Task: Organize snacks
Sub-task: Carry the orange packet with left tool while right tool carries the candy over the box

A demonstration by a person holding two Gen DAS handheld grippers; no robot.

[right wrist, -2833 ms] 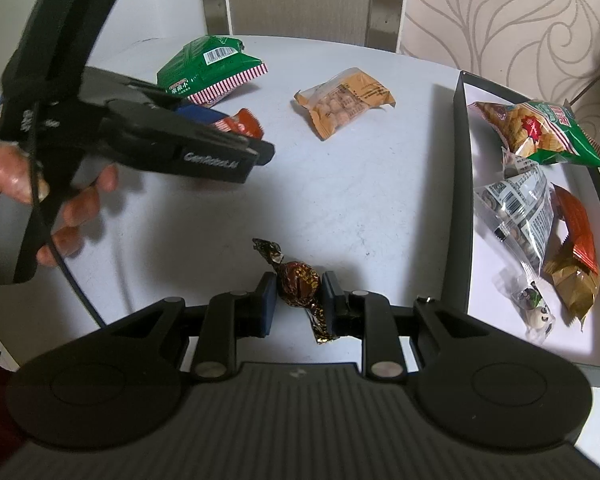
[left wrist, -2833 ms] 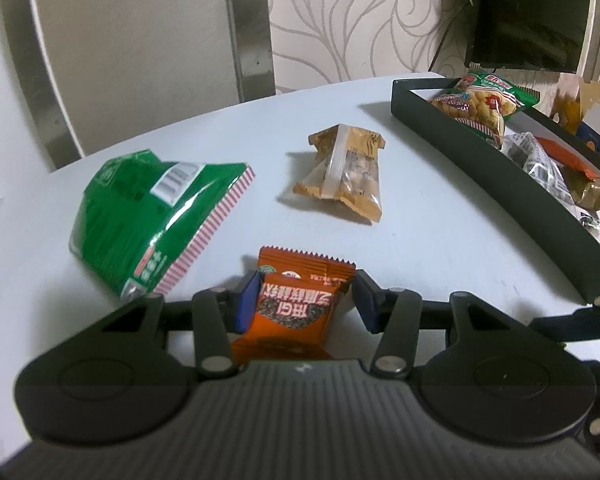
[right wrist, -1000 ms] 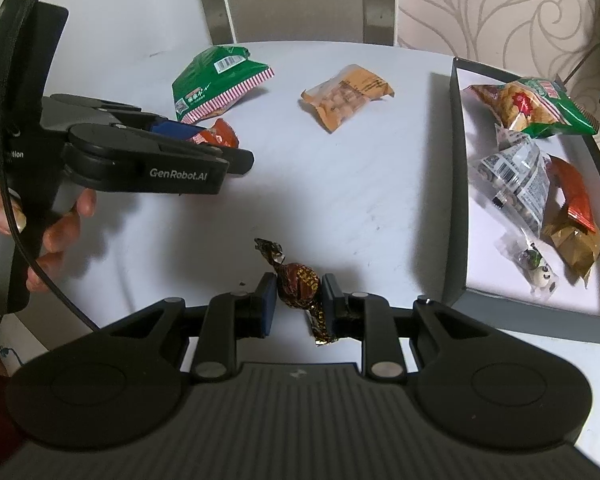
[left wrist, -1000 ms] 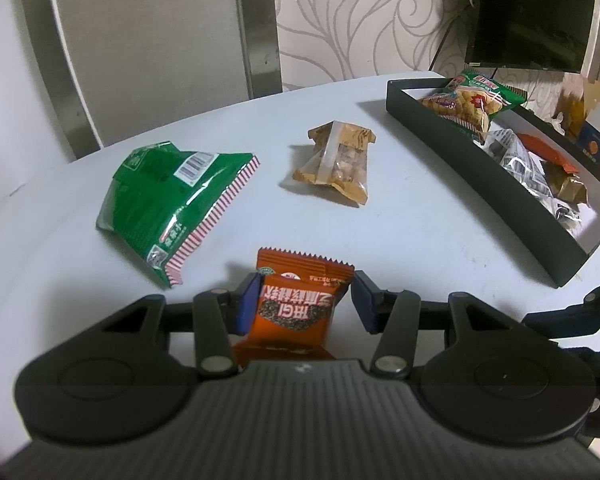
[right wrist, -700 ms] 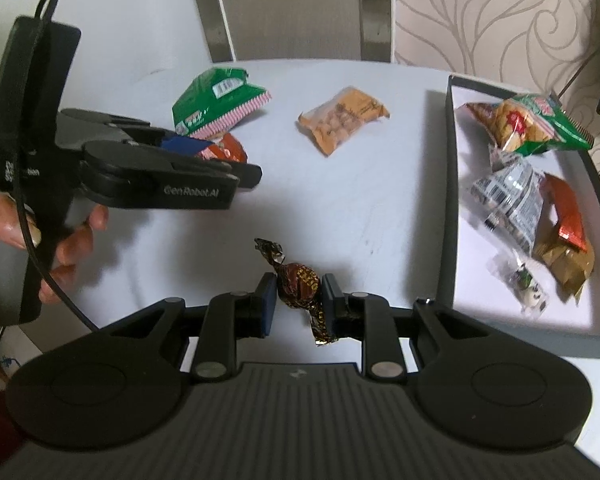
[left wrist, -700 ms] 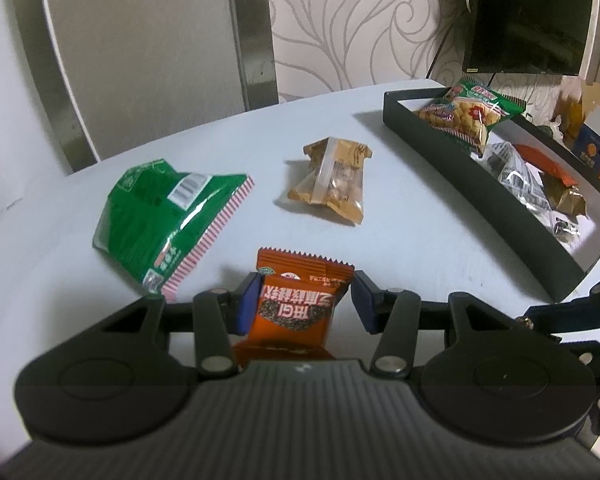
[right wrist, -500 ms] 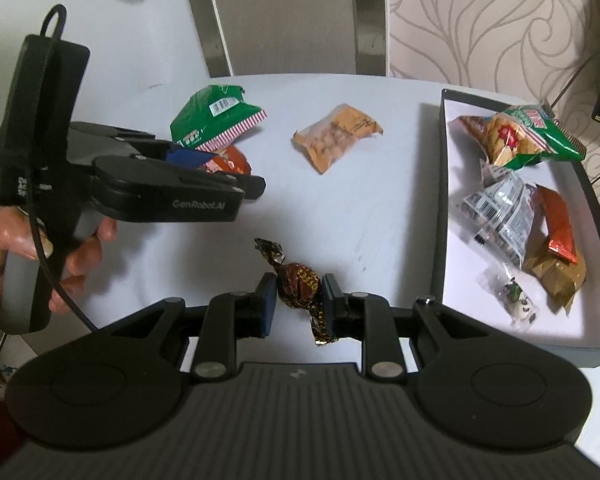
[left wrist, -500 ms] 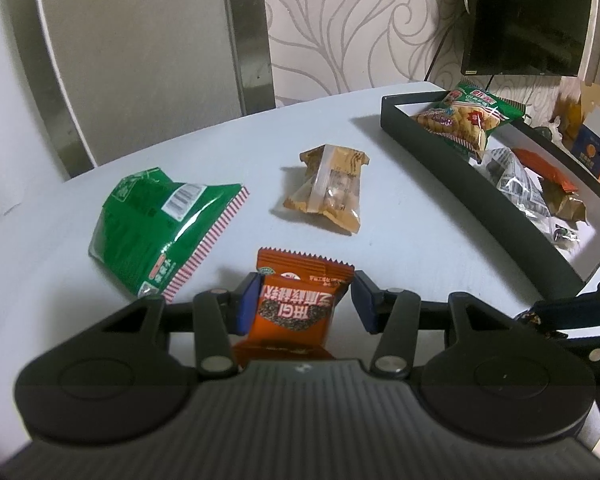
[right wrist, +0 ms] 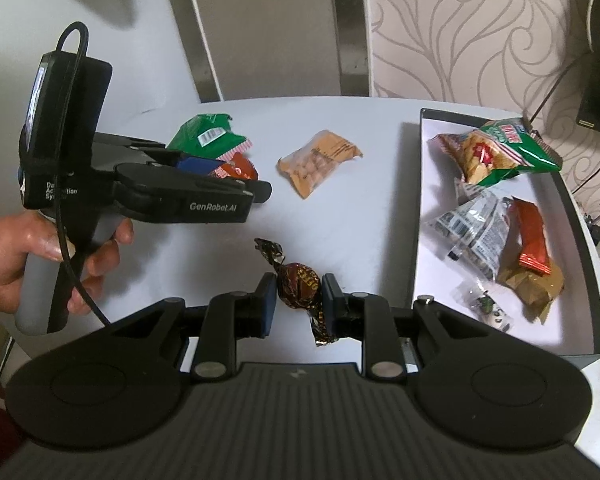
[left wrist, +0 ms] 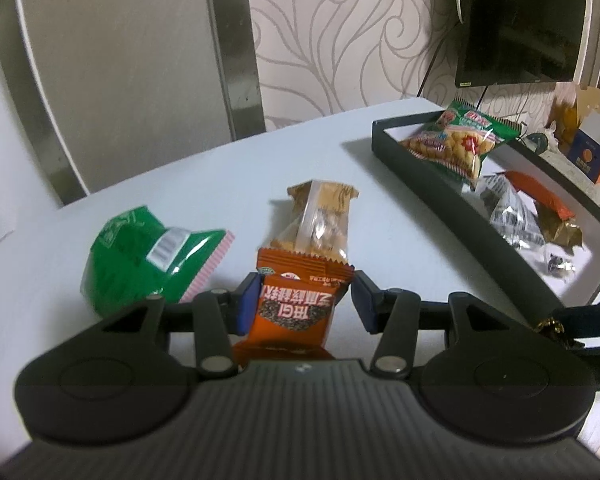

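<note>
My left gripper (left wrist: 304,300) is shut on an orange snack packet (left wrist: 296,312), held above the white table (left wrist: 380,216). In the right wrist view that same left gripper (right wrist: 236,184) hangs at the left with the orange snack packet (right wrist: 240,168) in its jaws. My right gripper (right wrist: 298,302) is shut on a brown foil-wrapped candy (right wrist: 298,284), lifted off the table. The black box (right wrist: 416,220) with a white floor stands at the right and holds several snacks. On the table lie a green bag (left wrist: 148,260) and a tan nut packet (left wrist: 320,220).
A person's hand (right wrist: 40,252) grips the left tool's handle. Inside the black box (left wrist: 440,200) lie a green peanut bag (left wrist: 460,140), a clear wrapper (left wrist: 508,208) and an orange bar (left wrist: 536,192). Behind the table are a chair back (left wrist: 120,60) and a dark screen (left wrist: 520,24).
Both grippers have risen with their snacks still held. The box and the table's snacks have slid down and closer in both views.
</note>
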